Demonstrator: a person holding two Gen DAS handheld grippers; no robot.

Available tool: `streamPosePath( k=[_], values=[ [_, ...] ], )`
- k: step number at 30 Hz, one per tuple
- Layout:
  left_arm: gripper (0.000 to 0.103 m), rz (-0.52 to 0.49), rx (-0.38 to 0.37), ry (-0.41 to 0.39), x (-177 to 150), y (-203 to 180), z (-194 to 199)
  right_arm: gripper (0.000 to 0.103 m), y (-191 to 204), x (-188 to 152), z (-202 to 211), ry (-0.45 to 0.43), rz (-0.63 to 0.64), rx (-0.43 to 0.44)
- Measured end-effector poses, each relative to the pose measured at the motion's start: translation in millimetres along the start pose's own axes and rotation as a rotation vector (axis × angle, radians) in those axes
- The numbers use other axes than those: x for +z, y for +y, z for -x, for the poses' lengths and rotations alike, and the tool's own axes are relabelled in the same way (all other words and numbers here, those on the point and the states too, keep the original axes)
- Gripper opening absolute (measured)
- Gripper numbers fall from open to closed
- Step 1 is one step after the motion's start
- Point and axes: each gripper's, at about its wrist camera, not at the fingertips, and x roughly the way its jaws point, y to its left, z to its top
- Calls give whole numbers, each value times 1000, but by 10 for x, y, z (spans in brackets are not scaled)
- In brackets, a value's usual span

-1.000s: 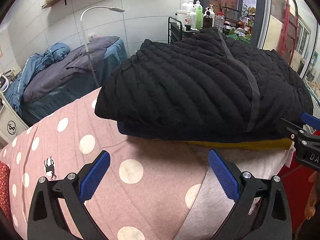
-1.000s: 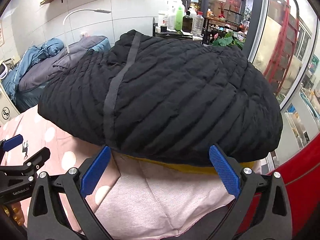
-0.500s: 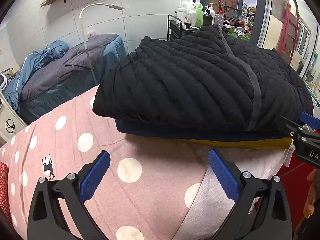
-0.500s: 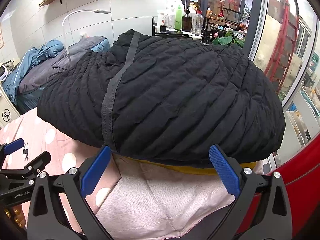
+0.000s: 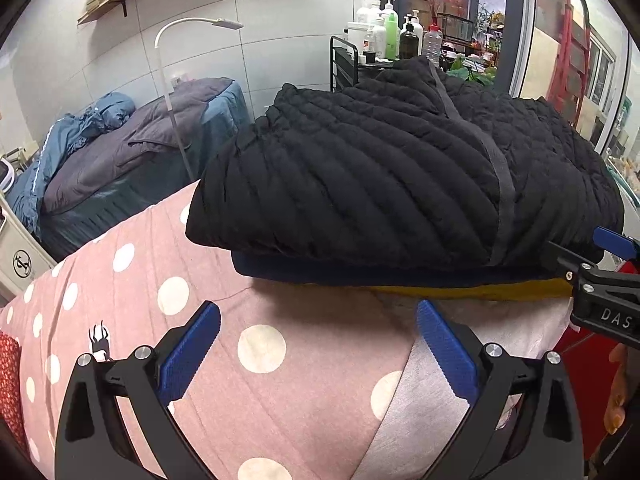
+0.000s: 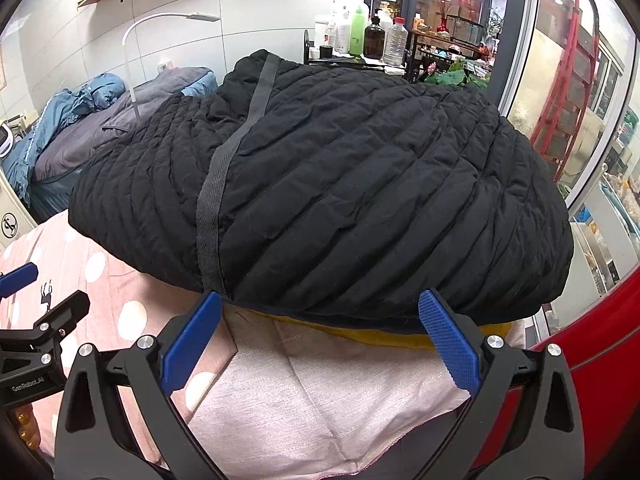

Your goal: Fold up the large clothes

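left gripper (image 5: 318, 344) spread wide, holding nothing, over pink dotted sheet (image 5: 132, 280) | right gripper (image 6: 319, 330) spread wide, empty, pads just short of jacket edge | black quilted jacket (image 6: 340, 184) folded at 12 o'clock, atop navy and yellow layers (image 5: 460, 291)

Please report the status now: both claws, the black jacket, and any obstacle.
Left claw open, empty, over the pink dotted cover. Right claw open, empty, at the near edge of the black quilted jacket. Jacket folded, on top of a navy and yellow stack. No obstacle seen.
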Motion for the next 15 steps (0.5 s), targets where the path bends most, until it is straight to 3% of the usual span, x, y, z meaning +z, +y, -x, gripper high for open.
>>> streamPosePath(
  k=[15],
  values=[
    [97,-25,27,4,30,-62,-19,97,9,-15,1,5,5,-9]
  ],
)
